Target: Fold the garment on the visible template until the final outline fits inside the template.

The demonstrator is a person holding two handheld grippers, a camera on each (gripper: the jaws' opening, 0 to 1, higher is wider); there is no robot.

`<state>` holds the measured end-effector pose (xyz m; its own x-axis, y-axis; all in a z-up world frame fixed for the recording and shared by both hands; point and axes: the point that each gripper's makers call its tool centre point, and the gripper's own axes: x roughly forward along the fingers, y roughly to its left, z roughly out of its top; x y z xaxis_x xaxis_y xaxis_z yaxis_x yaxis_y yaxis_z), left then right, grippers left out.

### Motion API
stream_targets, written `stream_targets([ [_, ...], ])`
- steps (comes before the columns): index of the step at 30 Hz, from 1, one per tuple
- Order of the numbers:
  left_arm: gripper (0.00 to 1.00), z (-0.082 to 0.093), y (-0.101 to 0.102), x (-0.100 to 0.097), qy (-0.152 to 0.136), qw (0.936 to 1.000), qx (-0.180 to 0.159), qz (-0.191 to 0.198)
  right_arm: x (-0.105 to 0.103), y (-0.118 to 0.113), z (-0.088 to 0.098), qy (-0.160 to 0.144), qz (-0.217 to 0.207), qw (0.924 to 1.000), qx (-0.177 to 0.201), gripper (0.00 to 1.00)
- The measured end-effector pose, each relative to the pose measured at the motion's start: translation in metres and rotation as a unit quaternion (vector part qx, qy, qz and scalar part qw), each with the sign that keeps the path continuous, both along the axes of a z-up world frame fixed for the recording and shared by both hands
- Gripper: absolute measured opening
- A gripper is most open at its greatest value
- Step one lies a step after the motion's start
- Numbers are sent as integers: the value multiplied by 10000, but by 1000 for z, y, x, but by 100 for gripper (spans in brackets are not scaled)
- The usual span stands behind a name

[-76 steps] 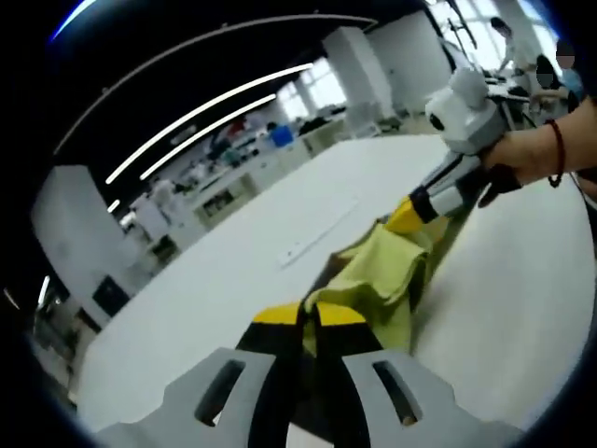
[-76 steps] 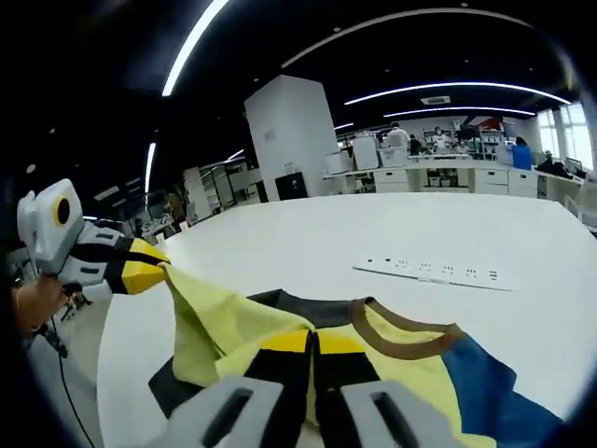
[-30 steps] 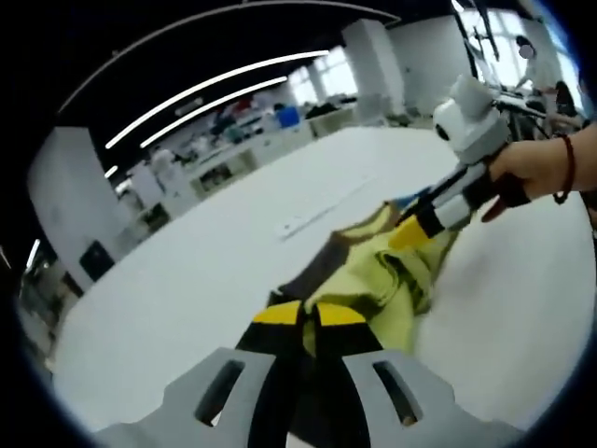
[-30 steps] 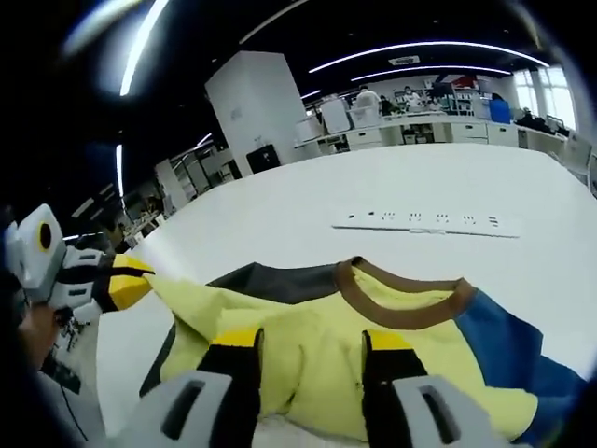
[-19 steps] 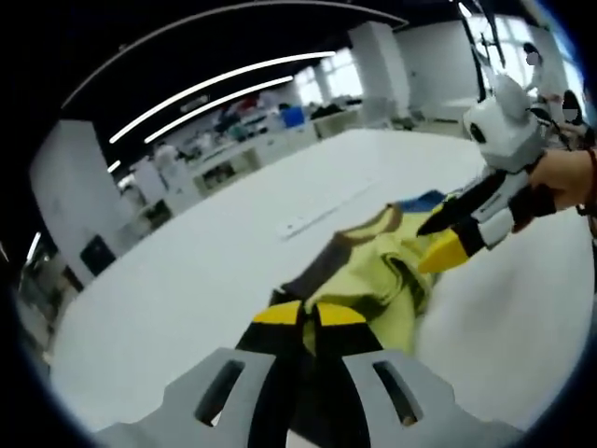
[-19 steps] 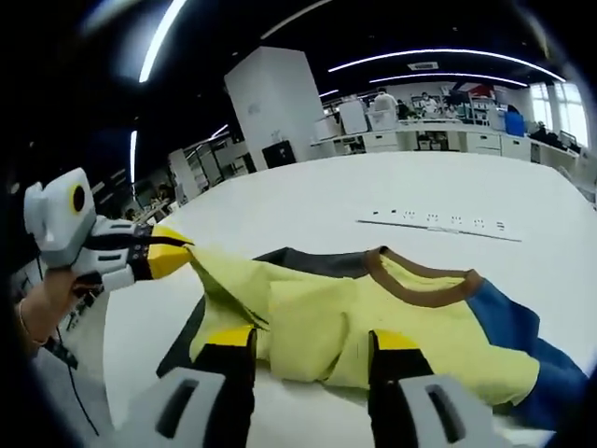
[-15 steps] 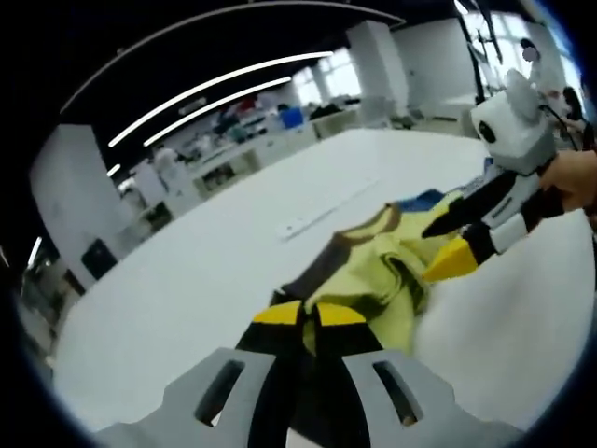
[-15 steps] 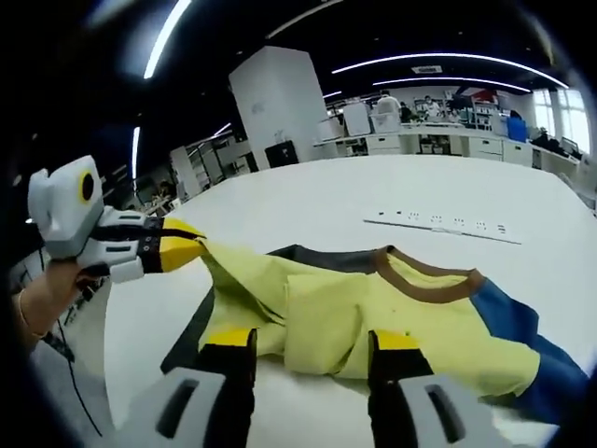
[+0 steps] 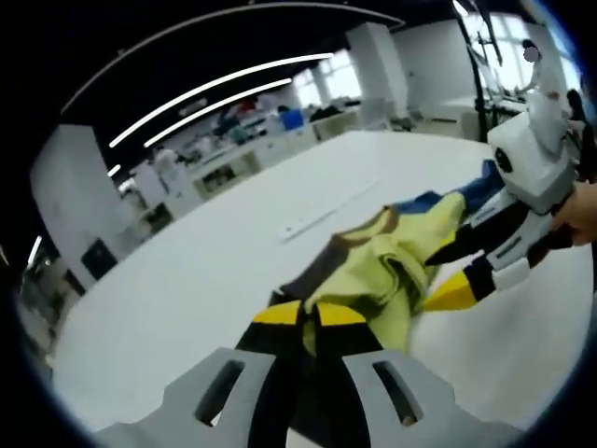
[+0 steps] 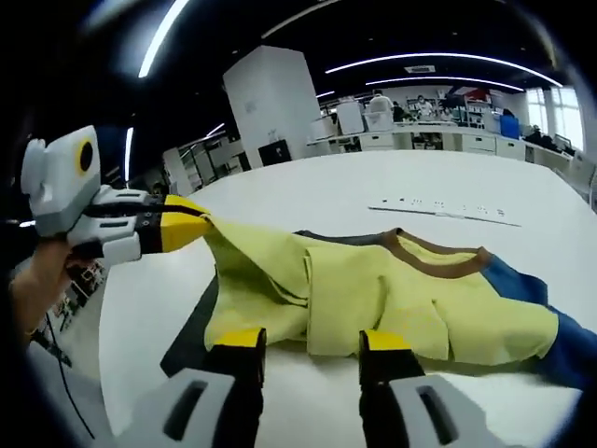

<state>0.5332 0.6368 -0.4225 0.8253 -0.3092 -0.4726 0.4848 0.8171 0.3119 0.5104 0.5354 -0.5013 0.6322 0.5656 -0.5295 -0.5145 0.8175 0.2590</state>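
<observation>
White counter [image 10: 308,201] spreads wide and bare beyond both tools, with a power strip [image 10: 440,209] well past the garment [image 10: 392,299], which lies crumpled just ahead of the right tool [image 10: 308,343], apart from its spread jaws. Left tool [image 9: 305,315] is clamped on the garment's yellow edge, lifting it. Since 2.5 s ago the right tool has let go and backed off.
</observation>
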Motion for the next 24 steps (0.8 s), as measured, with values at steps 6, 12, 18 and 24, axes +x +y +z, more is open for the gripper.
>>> stream_targets([
  [6,1,-3,1,0,13,10000,34,-12,5,-4,-10,71,-398,9992,-77,31],
  [12,1,-2,1,-2,16,10000,16,-25,7,-10,-19,168,-647,9977,-131,21],
  [18,1,-3,2,-4,22,10000,16,-17,6,-14,-22,256,-783,9966,-63,10],
  [24,1,2,-3,-8,-68,9998,139,-150,6,-22,-18,234,-807,9965,-23,0],
])
